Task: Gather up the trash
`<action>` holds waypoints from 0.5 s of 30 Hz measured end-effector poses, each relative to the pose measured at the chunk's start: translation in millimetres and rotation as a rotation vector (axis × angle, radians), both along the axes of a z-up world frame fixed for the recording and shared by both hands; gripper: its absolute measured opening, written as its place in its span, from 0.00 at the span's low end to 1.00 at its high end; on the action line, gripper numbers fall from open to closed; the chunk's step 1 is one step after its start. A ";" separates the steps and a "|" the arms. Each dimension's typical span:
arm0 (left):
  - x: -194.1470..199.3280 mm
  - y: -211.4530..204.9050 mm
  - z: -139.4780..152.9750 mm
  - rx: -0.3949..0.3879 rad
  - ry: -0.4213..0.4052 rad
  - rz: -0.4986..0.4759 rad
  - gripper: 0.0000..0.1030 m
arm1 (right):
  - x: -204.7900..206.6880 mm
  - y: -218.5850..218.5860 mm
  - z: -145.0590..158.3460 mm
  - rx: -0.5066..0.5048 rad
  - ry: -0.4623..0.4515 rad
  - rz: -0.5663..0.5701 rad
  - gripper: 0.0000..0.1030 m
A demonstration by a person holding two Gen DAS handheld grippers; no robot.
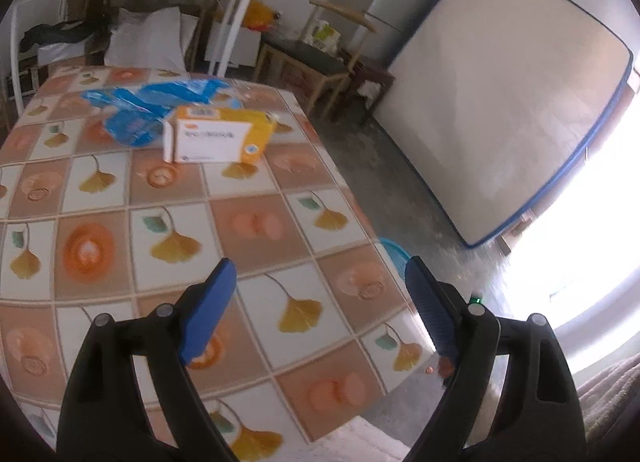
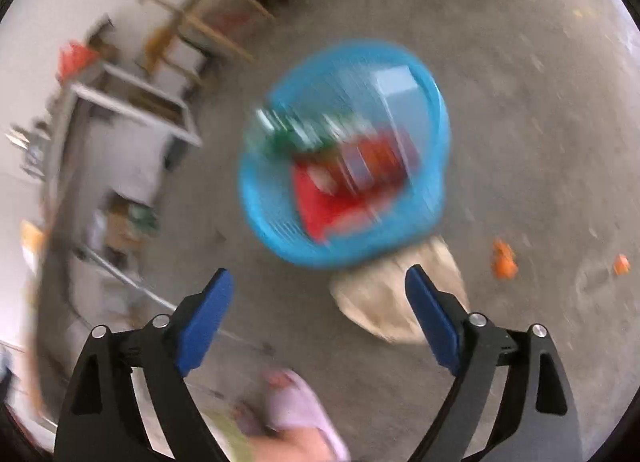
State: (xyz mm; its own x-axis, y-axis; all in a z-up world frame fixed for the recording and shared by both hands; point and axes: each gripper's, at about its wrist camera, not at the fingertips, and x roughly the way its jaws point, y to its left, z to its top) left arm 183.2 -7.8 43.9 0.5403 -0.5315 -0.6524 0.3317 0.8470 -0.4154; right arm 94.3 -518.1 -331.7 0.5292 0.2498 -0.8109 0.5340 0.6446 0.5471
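Desk (image 1: 248, 222) with two pieces of trash left on it; blue basket (image 2: 344, 154) on the floor already holds red and green packets. Your left hand-held gripper (image 1: 320, 302) and right hand-held gripper (image 2: 320, 310) both stand apart, empty. Next, probably reach for the orange-and-white box (image 1: 218, 136), upright beside the crumpled blue wrapper (image 1: 136, 110)

Left gripper (image 1: 316, 290) and right gripper (image 2: 318, 294) gape (both empty)
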 end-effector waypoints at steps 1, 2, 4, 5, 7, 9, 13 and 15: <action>2.5 3.5 0.7 -0.006 -0.001 0.000 0.80 | 0.1 7.8 -14.4 -0.004 0.050 0.025 0.83; 5.6 4.0 0.4 -0.008 0.002 0.002 0.80 | 2.0 21.2 -40.6 -0.017 0.133 0.058 0.83; 9.1 6.3 -1.2 -0.015 0.015 0.011 0.80 | 7.5 33.8 -69.1 -0.020 0.182 0.083 0.83; 10.3 7.7 -2.6 -0.021 0.025 0.011 0.80 | 12.5 37.2 -89.5 -0.025 0.217 0.067 0.83; 10.8 7.6 -6.2 -0.014 0.035 0.014 0.80 | 23.6 36.1 -117.9 0.003 0.248 0.016 0.83; 9.8 9.3 -7.9 0.005 0.043 0.020 0.80 | 38.7 35.0 -150.3 -0.028 0.311 -0.043 0.83; 7.6 16.4 -11.0 0.027 0.059 0.048 0.80 | 59.6 47.9 -187.4 -0.084 0.371 -0.056 0.83; 6.8 20.3 -12.1 0.043 0.064 0.062 0.80 | 64.1 53.7 -200.2 -0.119 0.390 -0.091 0.83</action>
State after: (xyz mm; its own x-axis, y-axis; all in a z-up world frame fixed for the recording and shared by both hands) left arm 190.0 12.5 31.8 0.5279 -0.4688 -0.7082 0.2518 0.8828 -0.3966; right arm 158.4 -464.4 -531.8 0.1924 0.1081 -0.9753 0.7442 0.6318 0.2169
